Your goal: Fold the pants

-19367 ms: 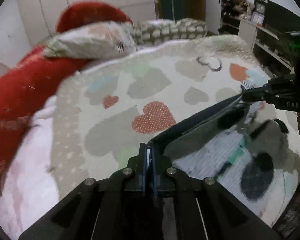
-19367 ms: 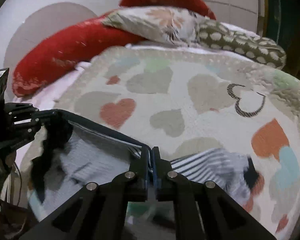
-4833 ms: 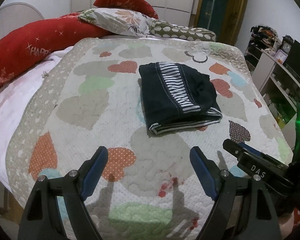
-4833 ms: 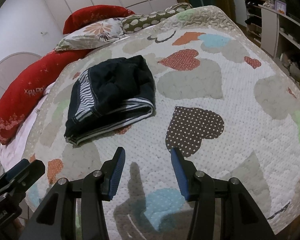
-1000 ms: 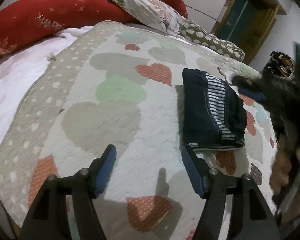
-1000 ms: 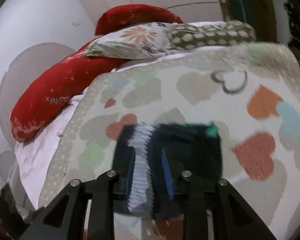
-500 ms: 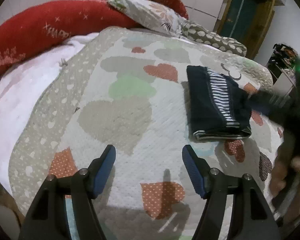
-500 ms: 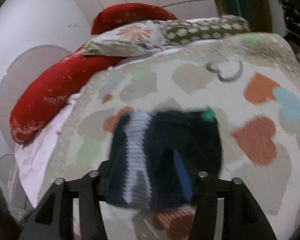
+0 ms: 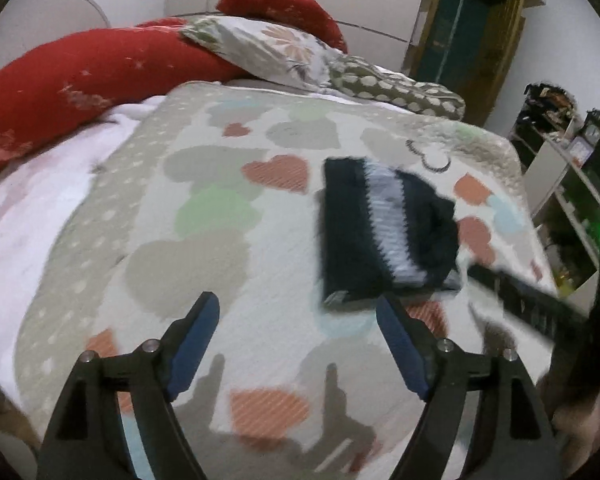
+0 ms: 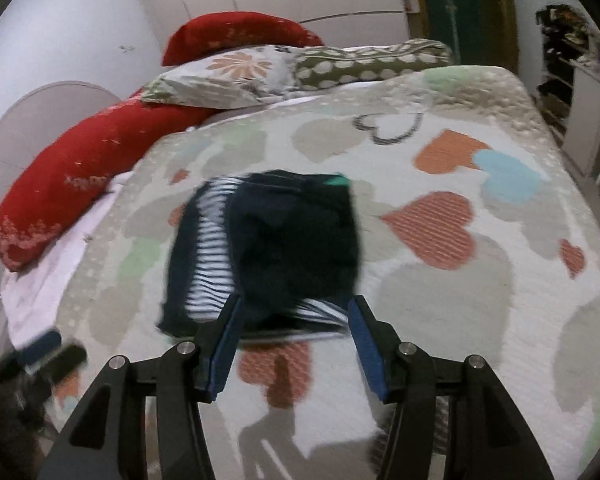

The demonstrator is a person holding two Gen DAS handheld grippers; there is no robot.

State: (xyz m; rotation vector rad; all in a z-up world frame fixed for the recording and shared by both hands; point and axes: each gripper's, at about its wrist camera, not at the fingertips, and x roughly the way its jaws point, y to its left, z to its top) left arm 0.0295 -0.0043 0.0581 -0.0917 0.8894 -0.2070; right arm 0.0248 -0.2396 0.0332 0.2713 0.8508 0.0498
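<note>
Your pants lie folded in a dark bundle with a striped band on the heart quilt, toward its right half in the left wrist view. Your left gripper is spread wide and holds nothing, hovering over bare quilt just left of the bundle's near edge. Your right gripper is also wide and empty, its blue fingers straddling the near edge of the pants. Red bolster and pillows sit at the far end.
</note>
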